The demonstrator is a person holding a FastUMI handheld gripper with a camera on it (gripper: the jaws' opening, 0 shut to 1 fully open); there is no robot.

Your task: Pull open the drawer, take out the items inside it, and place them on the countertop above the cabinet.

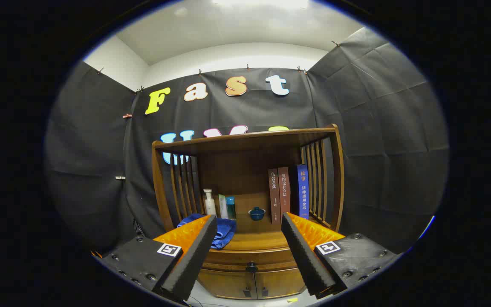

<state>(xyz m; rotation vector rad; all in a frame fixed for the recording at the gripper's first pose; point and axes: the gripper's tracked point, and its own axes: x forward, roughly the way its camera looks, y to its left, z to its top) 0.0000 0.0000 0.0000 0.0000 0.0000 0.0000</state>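
The wooden cabinet (245,281) stands in front of the claw (249,226), with a shelf above its tabletop (254,241). The drawer (252,259) sits shut under the tabletop, lying long from side to side. Its small dark knob (251,267) is below and ahead of the claw, between the two fingers. The claw is spread wide and holds nothing. A blue cloth (224,230) lies on the tabletop.

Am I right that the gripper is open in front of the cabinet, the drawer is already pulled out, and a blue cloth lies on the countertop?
Not quite: the drawer is shut, its knob flush with the cabinet front. The rest holds in the gripper view: the gripper is open, holding nothing, and the blue cloth lies on the countertop.
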